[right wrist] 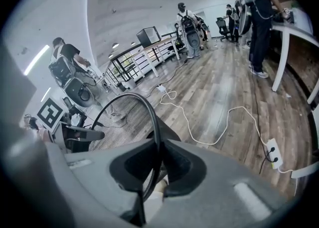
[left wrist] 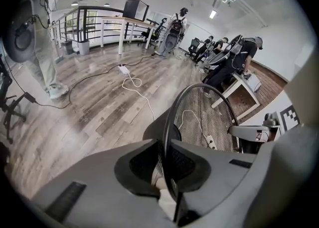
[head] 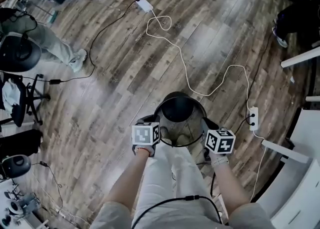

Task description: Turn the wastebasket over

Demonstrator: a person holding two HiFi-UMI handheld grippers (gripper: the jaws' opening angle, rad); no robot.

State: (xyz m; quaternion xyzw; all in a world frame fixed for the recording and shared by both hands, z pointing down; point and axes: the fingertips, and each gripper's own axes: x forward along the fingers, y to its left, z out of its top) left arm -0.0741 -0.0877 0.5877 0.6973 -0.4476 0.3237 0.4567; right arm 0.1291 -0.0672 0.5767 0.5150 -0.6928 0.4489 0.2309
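Jaws of the left gripper (left wrist: 167,170) clenched on the thin black rim of the wastebasket (head: 194,123), with the mesh wall pinched between the pads. Jaws of the right gripper (right wrist: 153,165) clenched in the same way on the opposite side of the same rim. In each gripper view, the rim seen as a dark hoop rising straight out of the jaws, with the other gripper's marker cube visible behind the mesh.

From the head view: wastebasket held between the two grippers just in front of the person's legs, mouth facing up toward the camera, dark round base on the far side. Not possible to tell whether the base touches the floor (head: 125,73).

Both forearms stretched forward and down, nearly parallel, one hand behind each marker cube, both grippers pointing steeply downward.

Farther out on the wooden floor: a white cable (head: 185,68) in loose curves, ending at a power strip (head: 253,118) to the right of the wastebasket.
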